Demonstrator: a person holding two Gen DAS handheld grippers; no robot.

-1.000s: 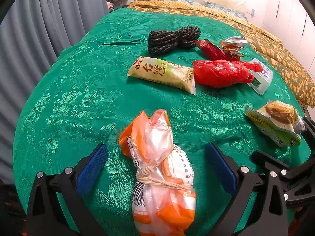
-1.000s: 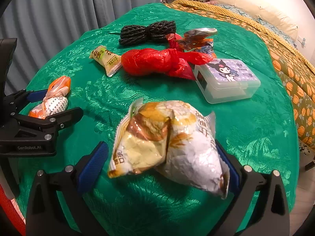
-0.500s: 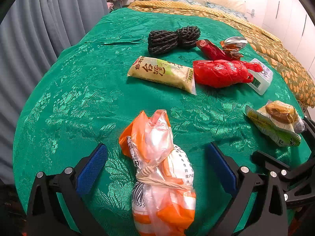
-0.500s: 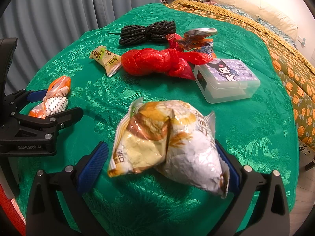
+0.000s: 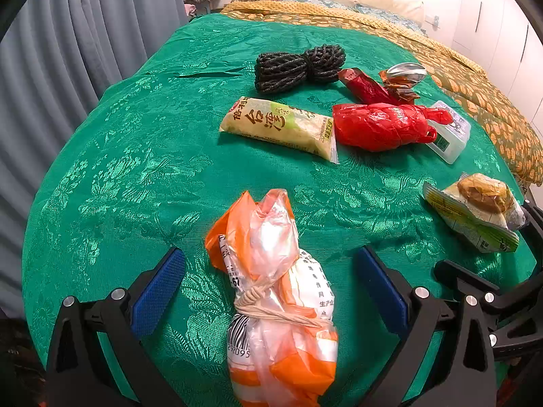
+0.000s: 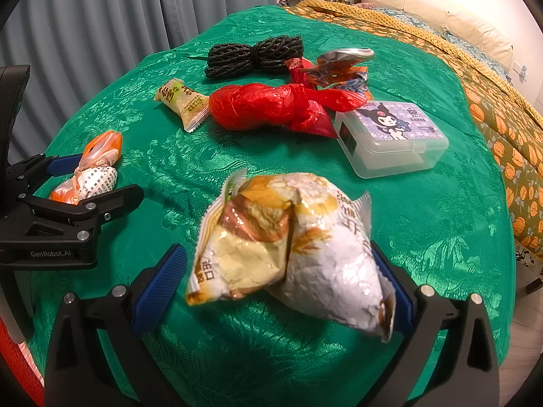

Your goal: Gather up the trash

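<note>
My left gripper (image 5: 269, 286) is spread wide at the near edge of the green bedspread (image 5: 142, 156), its blue pads either side of the orange-and-white tied bag (image 5: 275, 291) without touching it. Toward the middle of the cover lies a yellow-green snack packet (image 5: 281, 129), its far end just beside a knotted red plastic bag (image 5: 383, 125). Behind them sits a bundle of black rope (image 5: 298, 64), with crumpled foil wrappers (image 6: 339, 66) next to it. A clear lidded box (image 6: 390, 135) with a cartoon sticker touches the red bag's tail, nearer the bedspread's right edge. My right gripper (image 6: 278, 278) is also wide open around the crumpled chip bag (image 6: 288, 247); its right pad is hidden behind the bag, so I cannot tell whether it touches. Nothing lies between either bag and my pads.
</note>
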